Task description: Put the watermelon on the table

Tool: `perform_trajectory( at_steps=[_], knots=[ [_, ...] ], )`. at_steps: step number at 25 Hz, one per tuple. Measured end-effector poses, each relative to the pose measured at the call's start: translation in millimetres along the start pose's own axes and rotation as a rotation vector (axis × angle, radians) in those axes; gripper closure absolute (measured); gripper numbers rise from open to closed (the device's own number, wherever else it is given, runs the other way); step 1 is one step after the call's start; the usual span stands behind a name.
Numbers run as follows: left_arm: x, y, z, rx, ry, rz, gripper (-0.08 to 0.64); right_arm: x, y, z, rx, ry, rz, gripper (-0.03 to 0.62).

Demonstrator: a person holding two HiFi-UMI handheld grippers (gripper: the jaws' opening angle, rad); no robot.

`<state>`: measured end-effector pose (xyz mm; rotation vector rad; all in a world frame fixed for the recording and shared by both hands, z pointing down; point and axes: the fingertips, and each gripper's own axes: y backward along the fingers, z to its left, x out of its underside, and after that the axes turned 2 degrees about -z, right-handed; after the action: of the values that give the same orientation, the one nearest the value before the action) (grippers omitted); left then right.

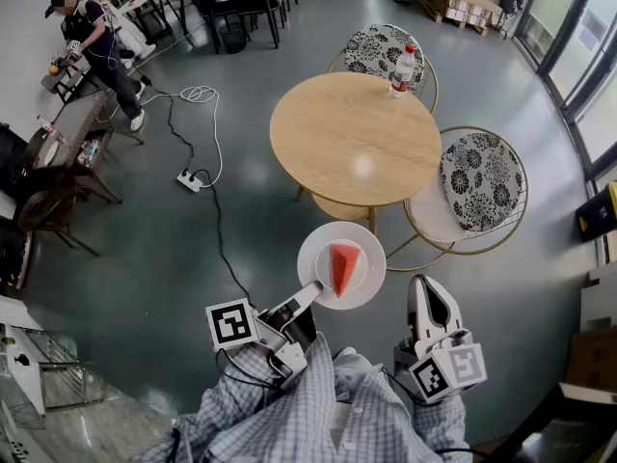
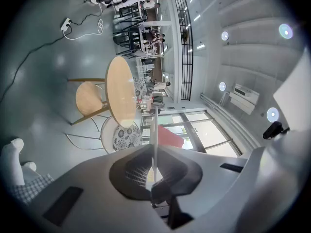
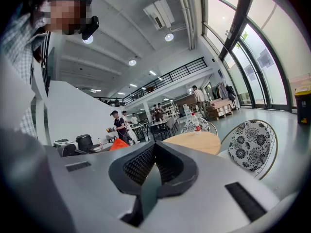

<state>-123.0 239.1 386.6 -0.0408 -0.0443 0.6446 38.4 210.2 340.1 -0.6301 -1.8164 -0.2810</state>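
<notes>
A red watermelon slice (image 1: 344,266) lies on a small white plate (image 1: 313,258) held in the air just short of the round wooden table (image 1: 352,138). My left gripper (image 1: 310,292) is shut on the plate's near rim. In the left gripper view the plate (image 2: 154,130) shows edge-on between the jaws of that gripper (image 2: 153,171), with the slice (image 2: 170,136) on one side. My right gripper (image 1: 421,287) hangs to the right of the plate, its jaws together and holding nothing. The right gripper view shows it (image 3: 154,149) with the table (image 3: 194,142) ahead and the slice (image 3: 118,144) at the left.
A water bottle (image 1: 403,70) stands at the table's far right edge. Two floral-cushioned chairs (image 1: 479,181) (image 1: 384,51) flank the table. A cable and power strip (image 1: 189,179) lie on the floor at the left. A person (image 1: 96,46) stands far left.
</notes>
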Motion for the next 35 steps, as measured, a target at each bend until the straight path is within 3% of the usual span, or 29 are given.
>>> perform_trajectory(
  at_steps=[12,22,25,28,35],
  knots=[
    [4,0,0,0.006,0.005,0.013,0.538,4,5,1,0.009,-0.009,0.009,0.584],
    [0,1,-1,0.011,0.002,0.024,0.538,21,-3,2,0.050,-0.161,0.057,0.583],
    [-3,3,-1,0.016,-0.001,0.033,0.538,25,-6,9,0.036,-0.312,0.034,0.578],
    [-5,6,-2,0.022,0.001,0.045,0.538,24,-9,20,-0.005,-0.438,-0.002,0.508],
    [-10,14,-1,0.034,-0.006,0.096,0.538,46,-17,38,0.022,-0.437,0.035,0.499]
  ],
)
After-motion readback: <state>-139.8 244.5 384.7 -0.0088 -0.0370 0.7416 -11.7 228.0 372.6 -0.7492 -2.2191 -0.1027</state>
